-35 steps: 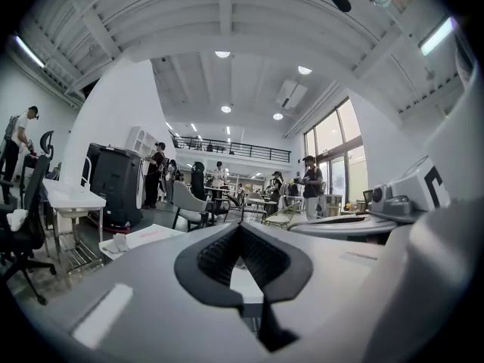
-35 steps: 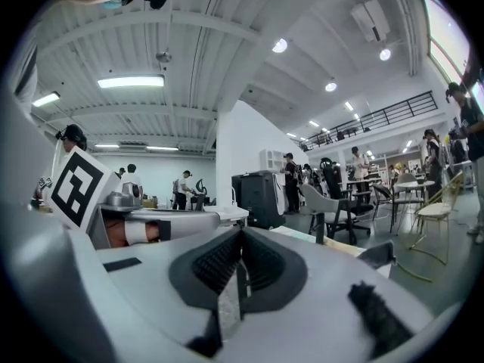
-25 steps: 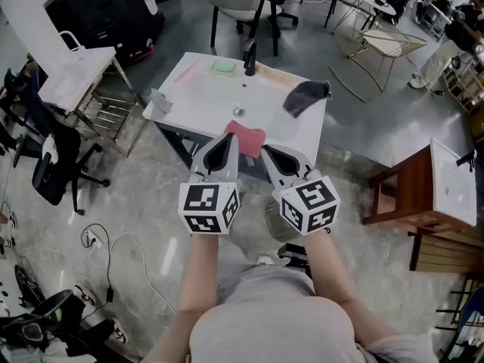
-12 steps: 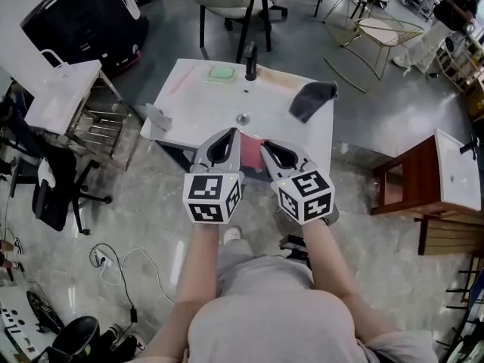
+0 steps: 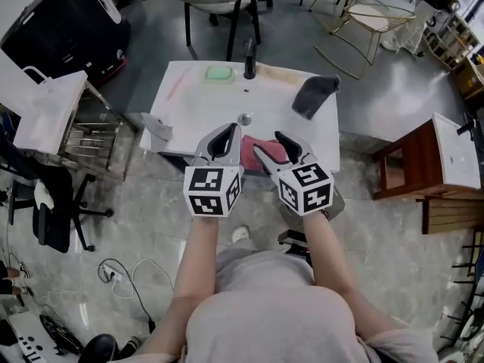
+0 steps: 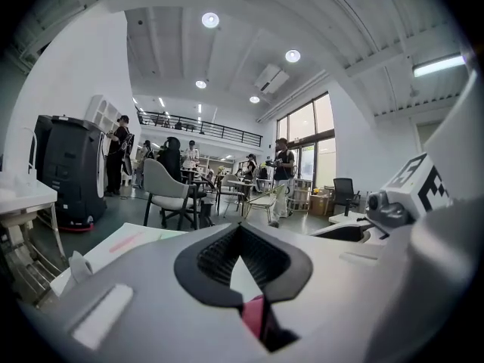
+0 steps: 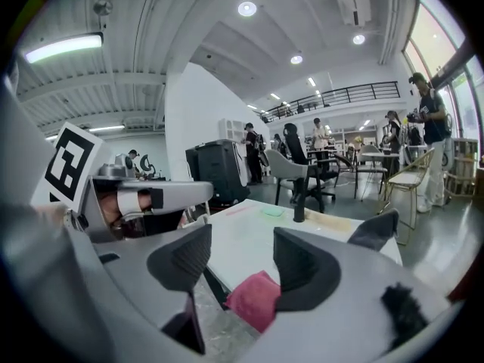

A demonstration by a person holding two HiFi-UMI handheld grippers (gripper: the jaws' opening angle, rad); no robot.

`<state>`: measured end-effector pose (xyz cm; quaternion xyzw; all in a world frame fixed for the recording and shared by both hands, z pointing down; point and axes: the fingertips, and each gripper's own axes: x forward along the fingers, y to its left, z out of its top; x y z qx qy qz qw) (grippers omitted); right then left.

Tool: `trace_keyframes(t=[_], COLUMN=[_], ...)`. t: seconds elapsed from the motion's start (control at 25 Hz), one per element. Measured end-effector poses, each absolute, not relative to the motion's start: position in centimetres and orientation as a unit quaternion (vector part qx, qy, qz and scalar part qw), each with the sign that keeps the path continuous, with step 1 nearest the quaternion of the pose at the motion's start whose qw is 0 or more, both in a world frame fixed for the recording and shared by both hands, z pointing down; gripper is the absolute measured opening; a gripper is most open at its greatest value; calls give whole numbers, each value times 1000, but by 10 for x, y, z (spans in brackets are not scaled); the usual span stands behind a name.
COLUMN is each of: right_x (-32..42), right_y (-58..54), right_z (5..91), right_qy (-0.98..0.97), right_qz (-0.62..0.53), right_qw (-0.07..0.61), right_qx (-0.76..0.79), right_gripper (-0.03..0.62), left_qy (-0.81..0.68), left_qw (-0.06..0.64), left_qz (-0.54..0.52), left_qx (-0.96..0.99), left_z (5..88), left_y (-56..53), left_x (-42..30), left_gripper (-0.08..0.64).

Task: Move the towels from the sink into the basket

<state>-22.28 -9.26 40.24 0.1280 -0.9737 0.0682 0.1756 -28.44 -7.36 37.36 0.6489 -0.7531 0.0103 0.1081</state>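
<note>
- At the left edge of the sink [image 5: 204, 100], a light grey towel [image 5: 156, 125] is seen lying where it lay a second ago, untouched.
- The left tongs [image 5: 231, 129] are held closed on nothing, as in both earlier pictures. They have been brought forward beside the right pair toward the sink's near rim.
- The pink towel [image 7: 253, 299] is found draped over that near rim, unmoved. In the right gripper view it is framed between the spread jaws, just beyond the pads and not pressed by them.
- The right tongs [image 5: 269, 144], shut a second ago, have just been opened wide, and nothing is gripped.
- On the sink's right edge a dark grey towel [image 5: 314, 95] is left hanging, likewise unshifted.
- The opening is read as preparation for a first grasp. The pink towel is judged to be the target, and the pick-up has not yet begun.
- All three towels are counted as still to be moved. No basket can be made out with certainty in these views, so the whole carry is judged outstanding.
</note>
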Motion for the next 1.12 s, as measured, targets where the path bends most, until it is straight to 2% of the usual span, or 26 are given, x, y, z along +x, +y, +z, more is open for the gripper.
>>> trace_keyframes(t=[0.48,1.12], right_x=[-243,-247], right_y=[-100,-123], right_z=[454,523], right_qy=[-953,-921], right_qz=[93,129], right_qw=[249,356], right_qx=[146,92], right_gripper=[259,259], left_qy=[-729,-710], left_qw=[134,176], left_qz=[20,46], left_qx=[671,680], left_z=[398,433], left_y=[-81,-117], left_x=[-307,-297], left_gripper=[8,8])
